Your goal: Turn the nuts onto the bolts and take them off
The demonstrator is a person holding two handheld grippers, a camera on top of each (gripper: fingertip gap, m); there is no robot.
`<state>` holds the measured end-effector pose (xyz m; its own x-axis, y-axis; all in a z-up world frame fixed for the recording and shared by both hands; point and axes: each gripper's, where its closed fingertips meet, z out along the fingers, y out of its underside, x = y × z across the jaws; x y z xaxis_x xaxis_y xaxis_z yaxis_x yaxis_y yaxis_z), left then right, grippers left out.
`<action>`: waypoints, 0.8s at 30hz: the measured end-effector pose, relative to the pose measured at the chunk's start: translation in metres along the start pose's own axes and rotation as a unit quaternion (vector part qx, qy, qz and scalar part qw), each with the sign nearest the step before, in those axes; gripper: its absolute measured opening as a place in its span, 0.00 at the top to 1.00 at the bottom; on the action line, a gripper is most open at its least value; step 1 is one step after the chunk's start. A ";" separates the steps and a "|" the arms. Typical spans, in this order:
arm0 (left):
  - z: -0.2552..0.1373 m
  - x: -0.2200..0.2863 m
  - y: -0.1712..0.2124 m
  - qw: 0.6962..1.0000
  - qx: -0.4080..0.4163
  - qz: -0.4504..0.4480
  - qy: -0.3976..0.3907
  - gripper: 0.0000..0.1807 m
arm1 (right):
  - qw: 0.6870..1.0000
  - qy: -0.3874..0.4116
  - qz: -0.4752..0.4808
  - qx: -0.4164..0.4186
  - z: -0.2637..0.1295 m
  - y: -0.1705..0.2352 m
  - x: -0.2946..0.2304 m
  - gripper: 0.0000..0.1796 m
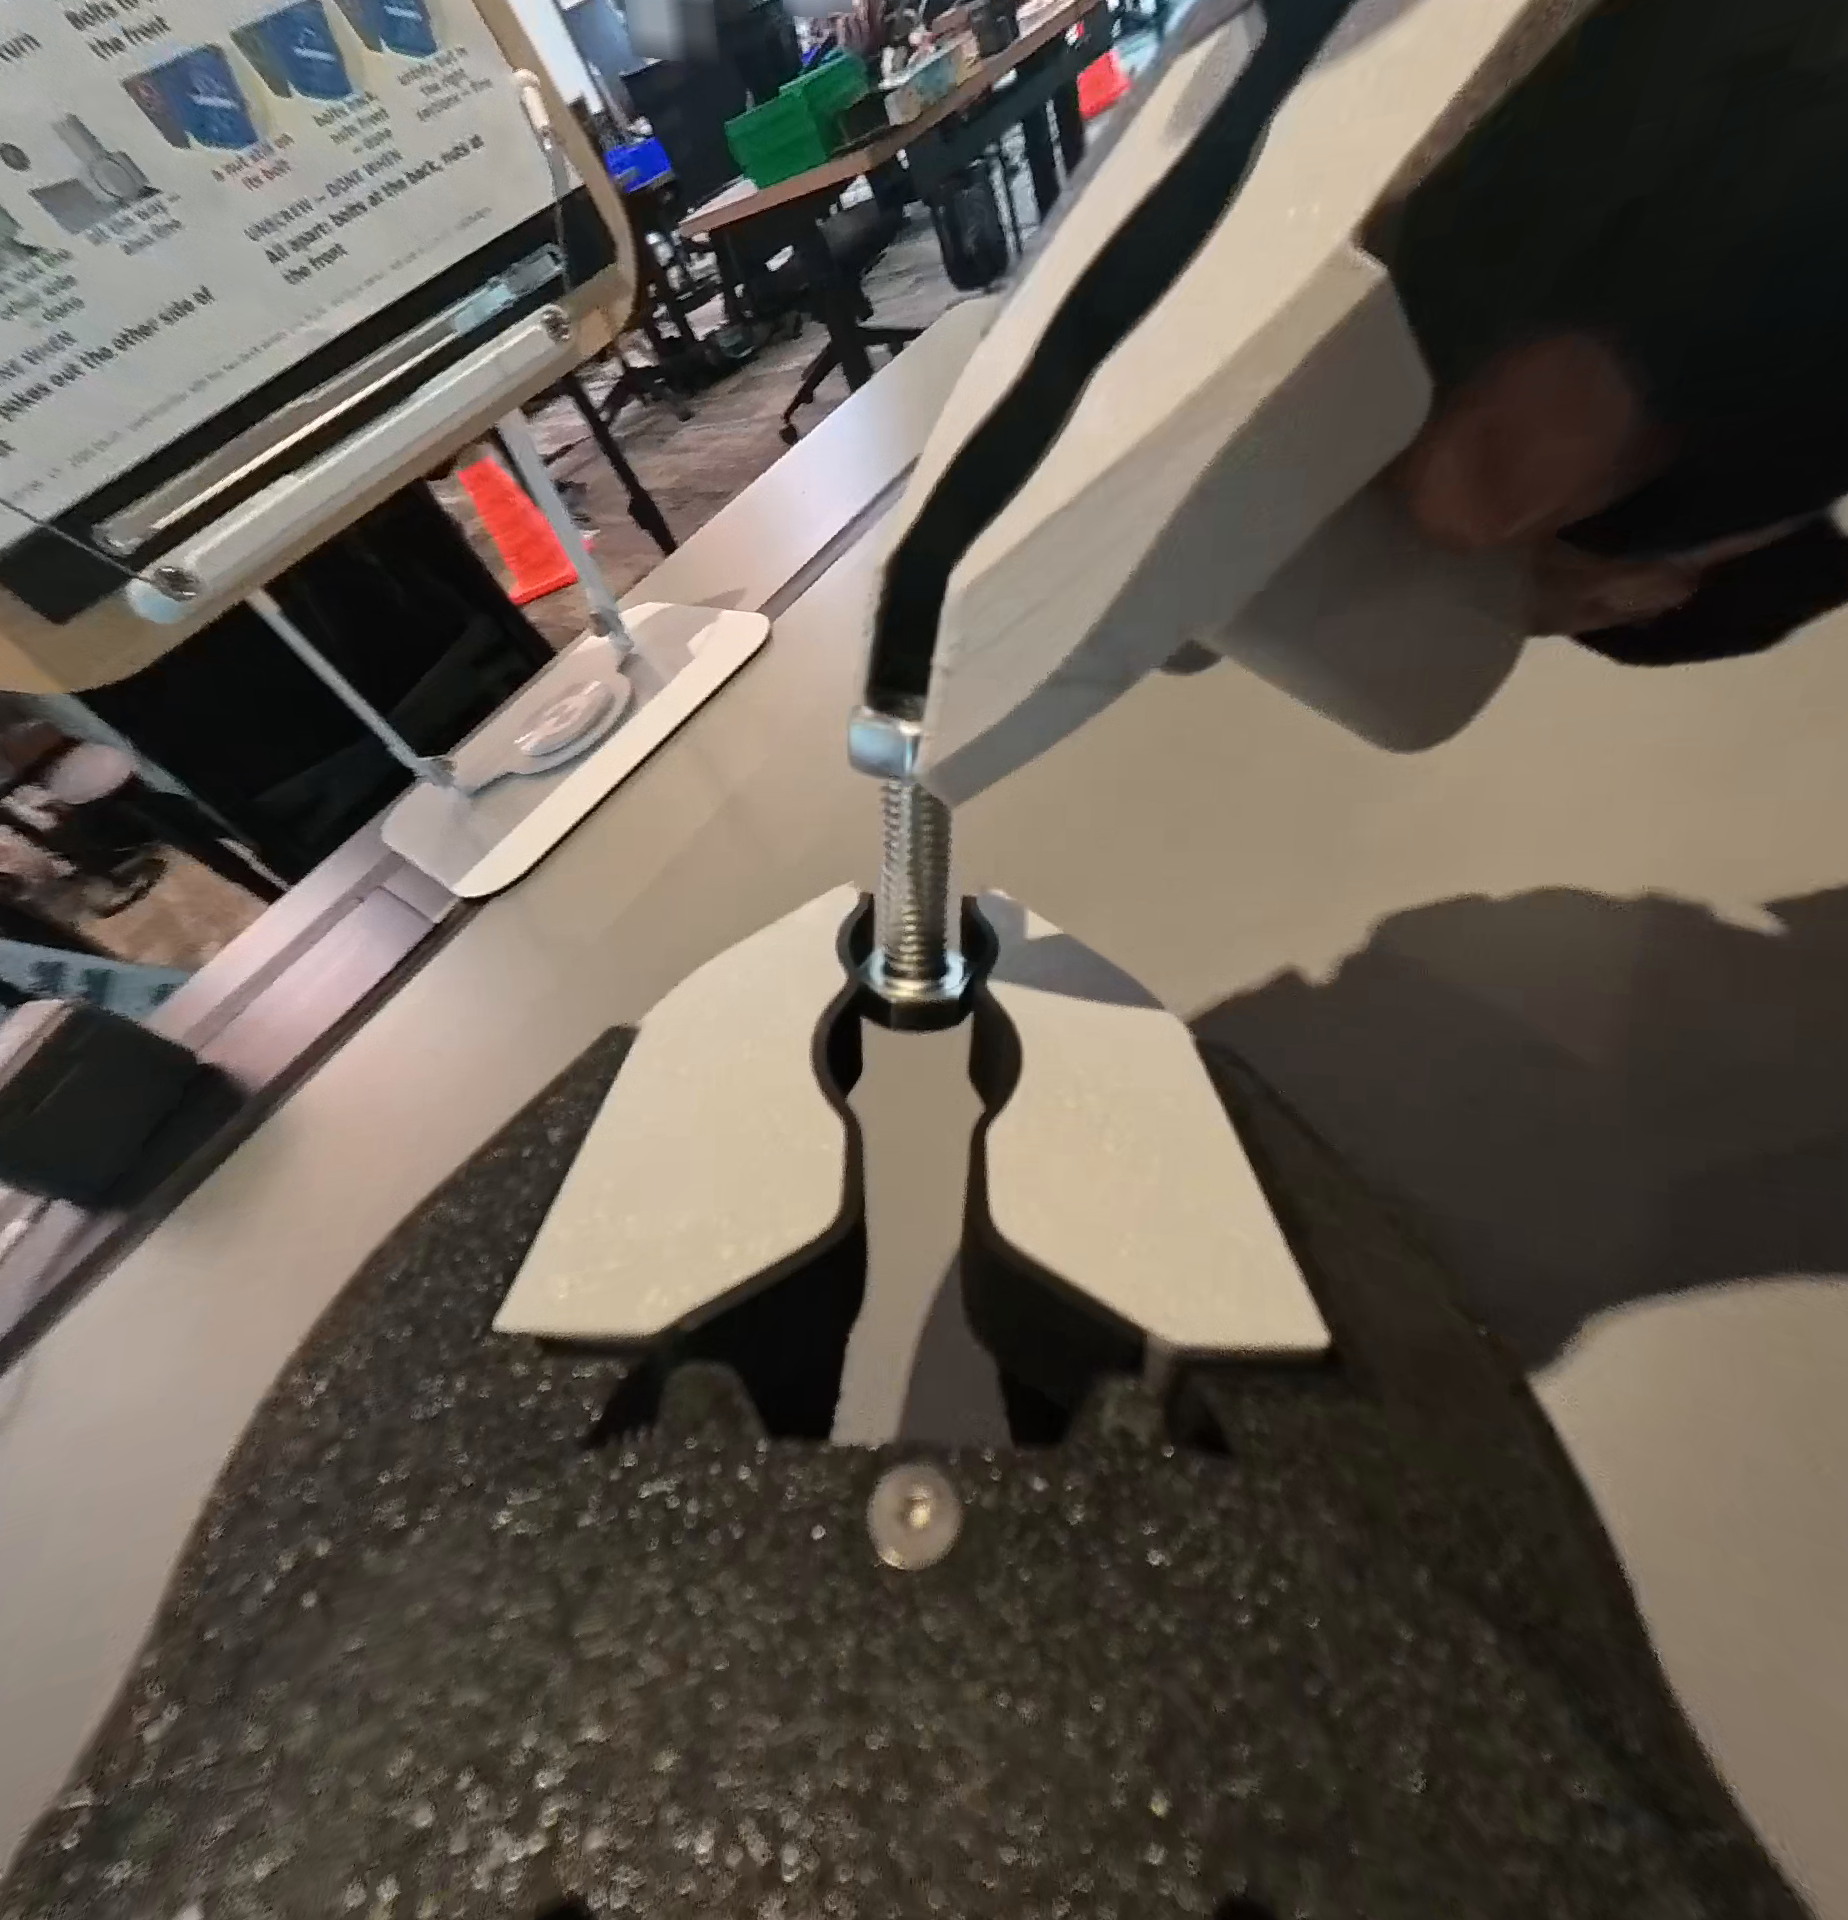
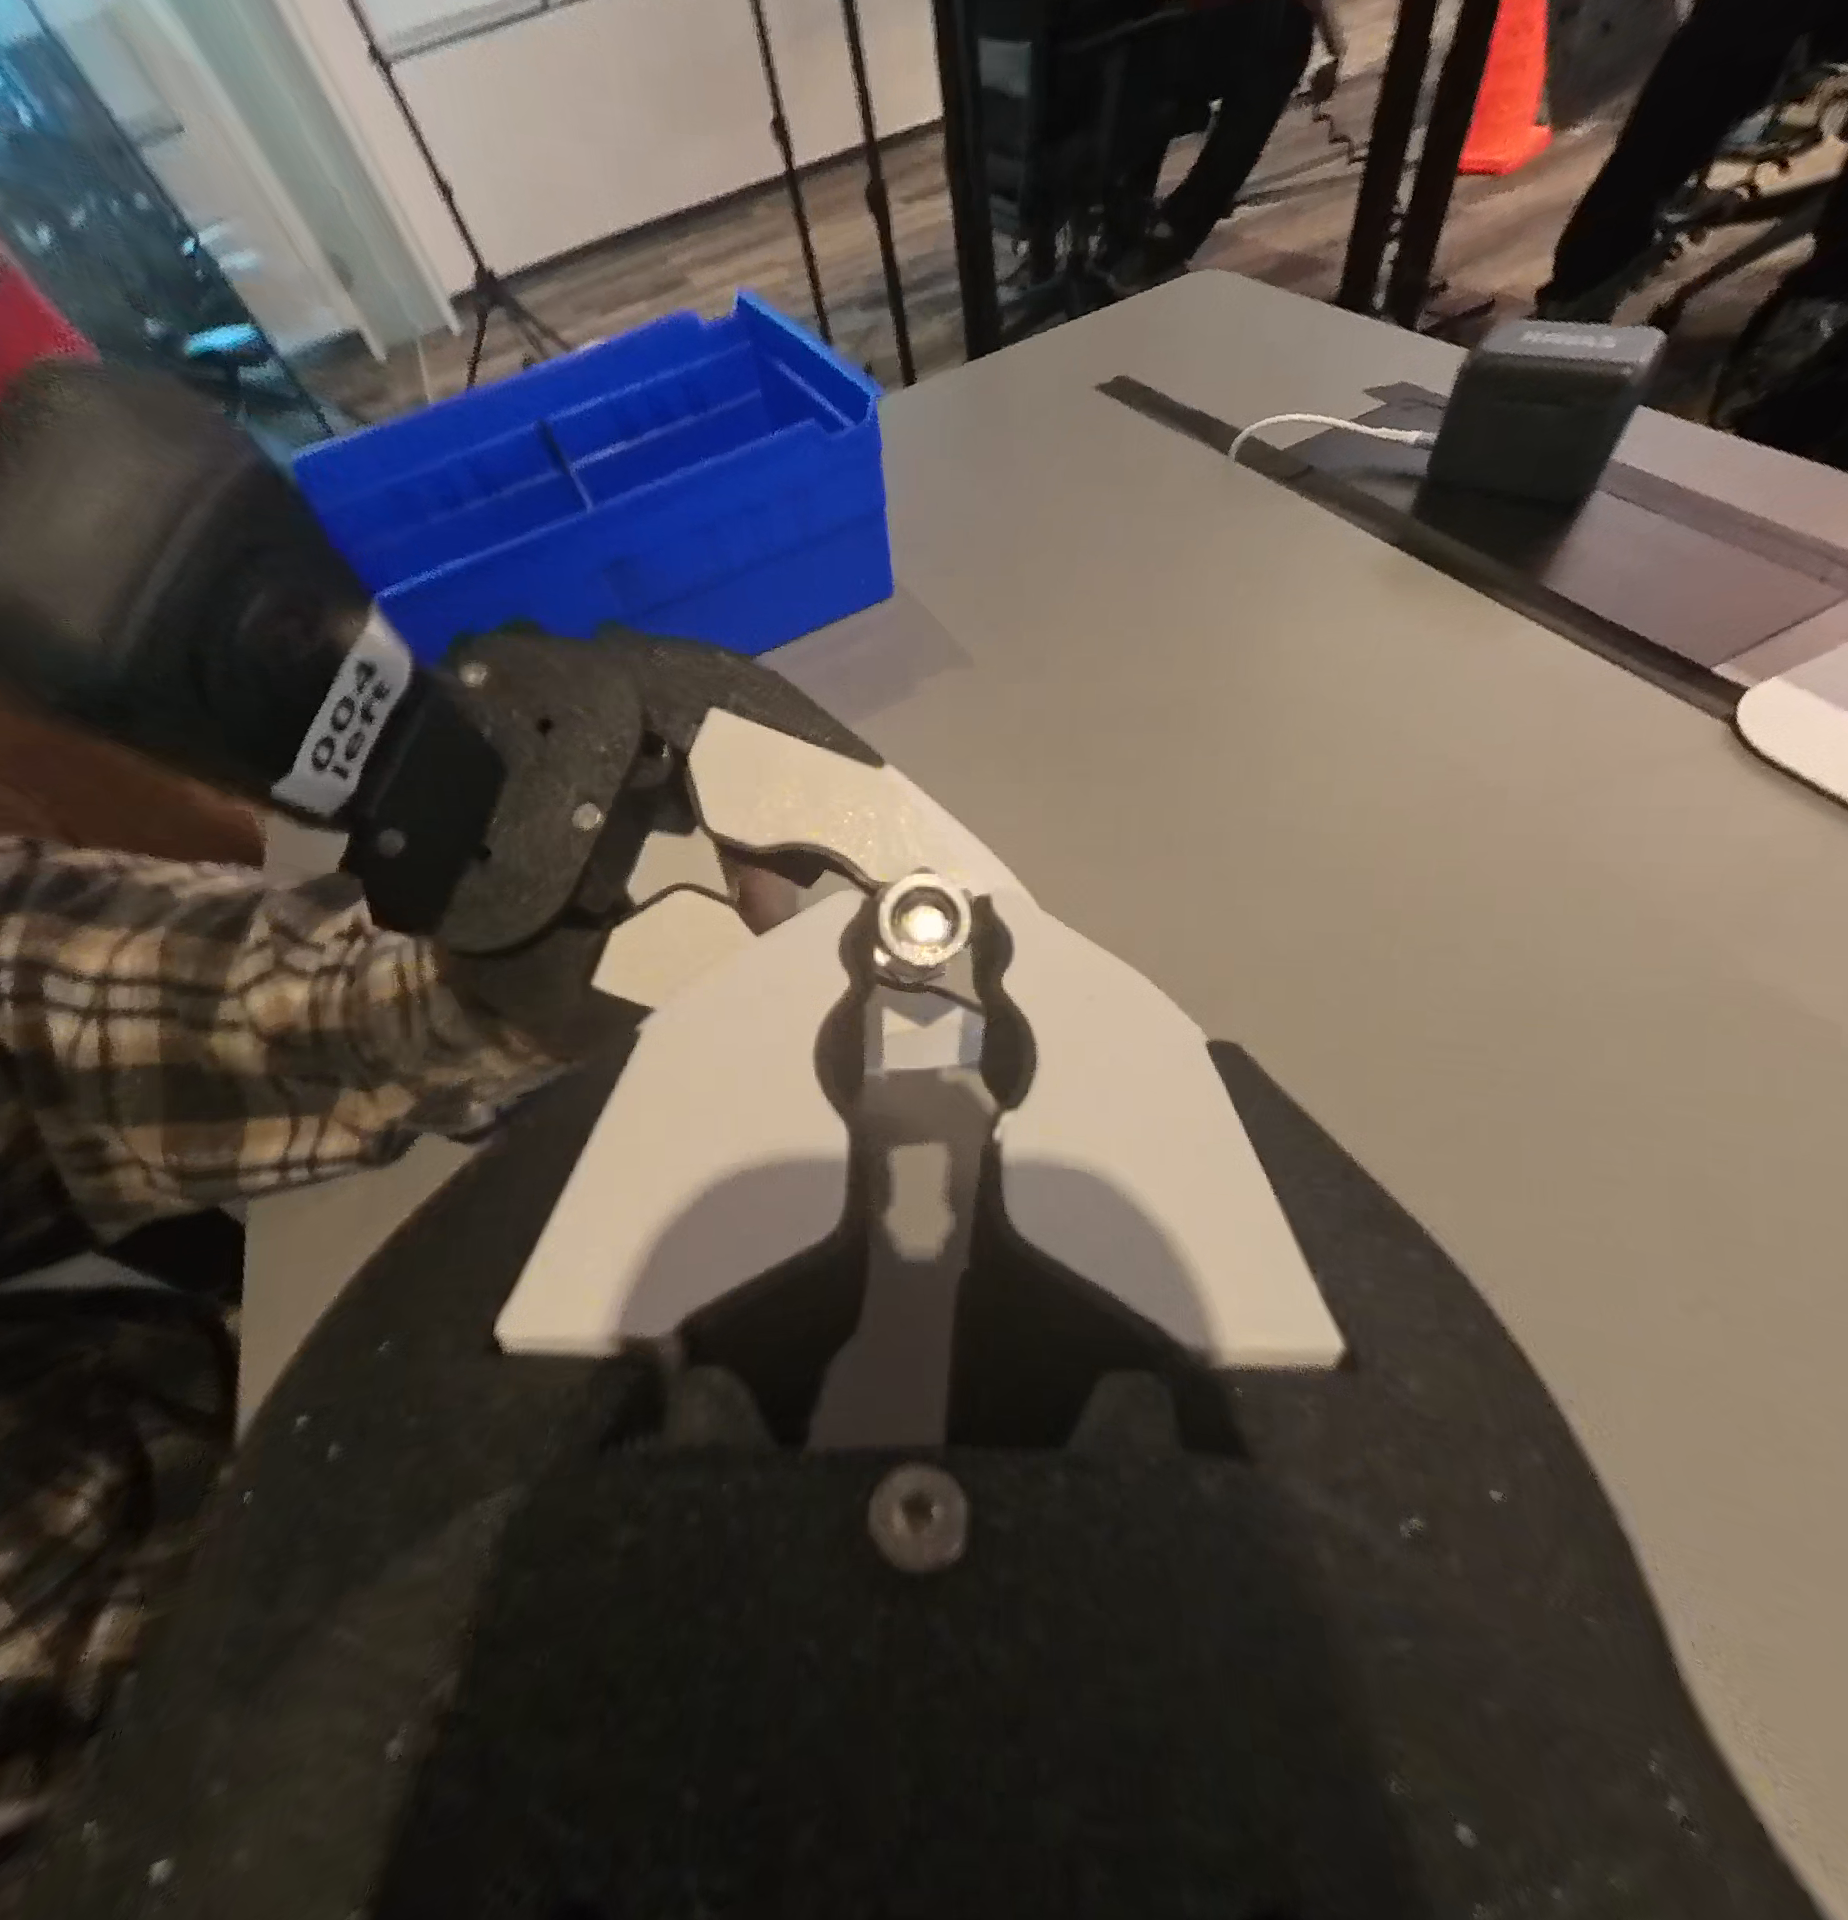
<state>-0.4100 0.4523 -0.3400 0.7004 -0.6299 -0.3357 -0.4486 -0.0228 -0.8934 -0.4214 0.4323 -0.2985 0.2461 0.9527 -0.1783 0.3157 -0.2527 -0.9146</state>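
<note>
A silver bolt (image 1: 912,862) stands upright between both grippers above the grey table (image 2: 1315,883). My left gripper (image 1: 915,971) is shut on a hex nut (image 1: 915,982) at the lower end of the bolt's thread. My right gripper (image 1: 899,727) comes down from the upper right and is shut on the bolt's head (image 1: 884,743). In the right wrist view my right gripper (image 2: 922,940) pinches the bolt (image 2: 920,923), seen end-on. My left gripper (image 2: 847,862) reaches in from the left just beyond it, held by a hand in a plaid sleeve.
A blue divided bin (image 2: 608,499) stands at the table's far left edge. A screen on a stand (image 1: 224,260) with a flat base (image 1: 587,748) stands behind the bolt. A dark box (image 2: 1533,416) with a white cable sits far right. Orange cones (image 1: 520,530) stand on the floor. There is about 5 cm between the tips of the two grippers.
</note>
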 end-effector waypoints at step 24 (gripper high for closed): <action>0.000 0.004 -0.002 0.999 0.012 -0.028 0.028 0.92 | 0.996 0.019 0.041 0.080 0.001 -0.005 -0.001 0.90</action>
<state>-0.4058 0.4497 -0.3396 0.6914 -0.6709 -0.2682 -0.3955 -0.0408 -0.9175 -0.4245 0.4330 -0.2942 0.3001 0.9222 -0.2438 0.1434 -0.2963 -0.9443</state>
